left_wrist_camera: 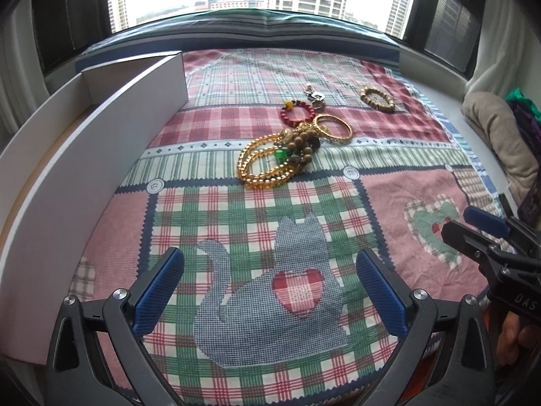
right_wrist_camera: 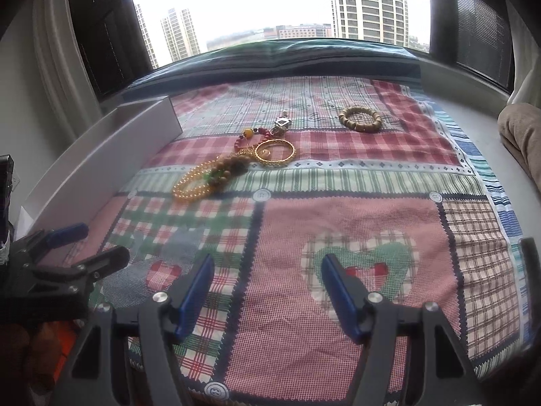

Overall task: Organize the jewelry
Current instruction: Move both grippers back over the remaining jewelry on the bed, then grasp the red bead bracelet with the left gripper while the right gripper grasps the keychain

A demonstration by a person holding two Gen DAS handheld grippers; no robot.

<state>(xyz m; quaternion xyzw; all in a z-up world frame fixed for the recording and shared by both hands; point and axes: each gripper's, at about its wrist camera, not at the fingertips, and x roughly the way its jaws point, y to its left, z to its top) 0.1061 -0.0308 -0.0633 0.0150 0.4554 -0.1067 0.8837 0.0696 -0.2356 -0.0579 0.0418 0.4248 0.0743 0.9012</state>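
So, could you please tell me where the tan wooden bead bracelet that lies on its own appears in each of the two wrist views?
Left wrist view: the tan wooden bead bracelet lies upper right of centre, apart from the tangled pile.
Right wrist view: it lies upper centre-right, on the red check patch.
Shared landmark: the plain gold bangle, left of and nearer than the bracelet in both views.

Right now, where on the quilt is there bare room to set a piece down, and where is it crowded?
Bare: the near quilt between the gold bead strands and both open grippers, left gripper, right gripper. Also between the gold bangle and the wooden bracelet. Crowded: the tangled pile beside the white box.
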